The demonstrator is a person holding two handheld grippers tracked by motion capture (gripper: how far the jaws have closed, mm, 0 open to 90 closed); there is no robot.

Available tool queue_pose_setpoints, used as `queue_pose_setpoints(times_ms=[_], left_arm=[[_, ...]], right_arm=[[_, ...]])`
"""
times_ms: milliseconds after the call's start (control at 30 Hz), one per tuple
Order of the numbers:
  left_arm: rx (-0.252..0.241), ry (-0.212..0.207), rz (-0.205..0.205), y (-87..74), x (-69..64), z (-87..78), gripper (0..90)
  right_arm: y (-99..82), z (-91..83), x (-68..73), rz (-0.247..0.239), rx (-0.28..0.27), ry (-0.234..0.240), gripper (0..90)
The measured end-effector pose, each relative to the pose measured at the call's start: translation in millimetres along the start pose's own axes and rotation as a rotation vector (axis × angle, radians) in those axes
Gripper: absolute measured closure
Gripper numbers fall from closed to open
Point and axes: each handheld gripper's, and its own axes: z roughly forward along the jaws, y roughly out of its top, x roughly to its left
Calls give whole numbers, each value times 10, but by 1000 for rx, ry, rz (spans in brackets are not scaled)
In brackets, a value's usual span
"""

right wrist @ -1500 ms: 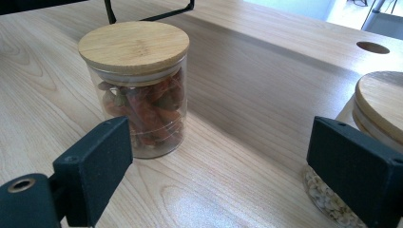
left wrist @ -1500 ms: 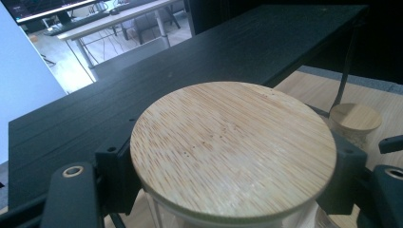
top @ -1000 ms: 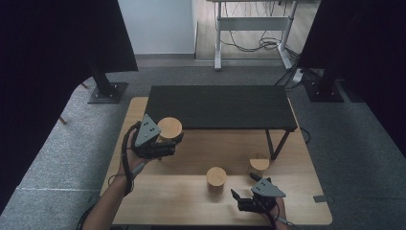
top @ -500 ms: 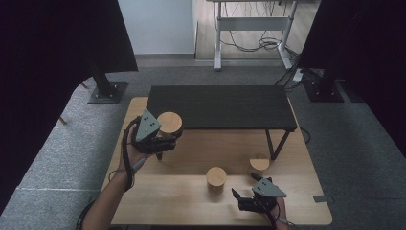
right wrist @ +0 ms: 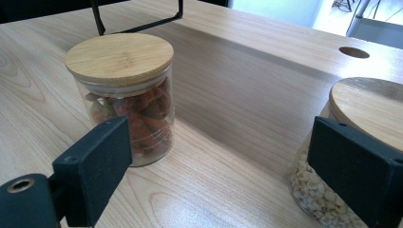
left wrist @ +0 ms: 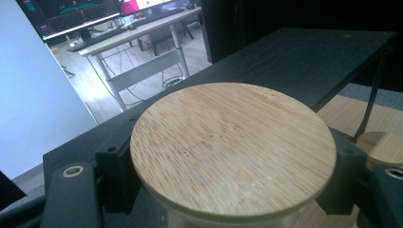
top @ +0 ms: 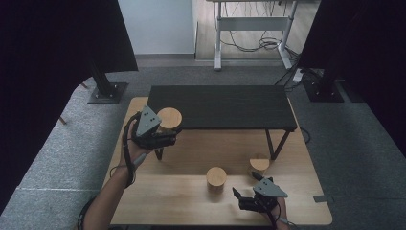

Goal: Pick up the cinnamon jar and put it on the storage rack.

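Since a second ago the left hand-held gripper [top: 165, 139], clenched on a lidded jar [top: 169, 118], has crept up toward the black shelf [top: 220, 106]; placement looks unfinished. Below that shelf, on the bench [top: 191, 201], the right hand-held gripper [top: 242, 199] waits released between a jar of reddish pieces [right wrist: 124, 95] and a jar of pale kernels [right wrist: 342, 156].

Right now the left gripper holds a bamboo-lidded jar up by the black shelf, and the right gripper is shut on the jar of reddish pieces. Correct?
Not quite. The right gripper is open and holds nothing: in the right gripper view the jar of reddish pieces stands free on the table beyond its jaws. The left gripper does hold a bamboo-lidded jar by the black shelf.
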Motion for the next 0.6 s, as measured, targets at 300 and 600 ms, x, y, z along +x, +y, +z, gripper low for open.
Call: queue_pose_setpoints(times_ms=[300,600], left_arm=[[-3,21,10,64,53,16,247],[5,48,-8,65,179,96,247]], right_arm=[[4,-4,9,1,-2,2,71],[2,7,19,1,1,9,71]])
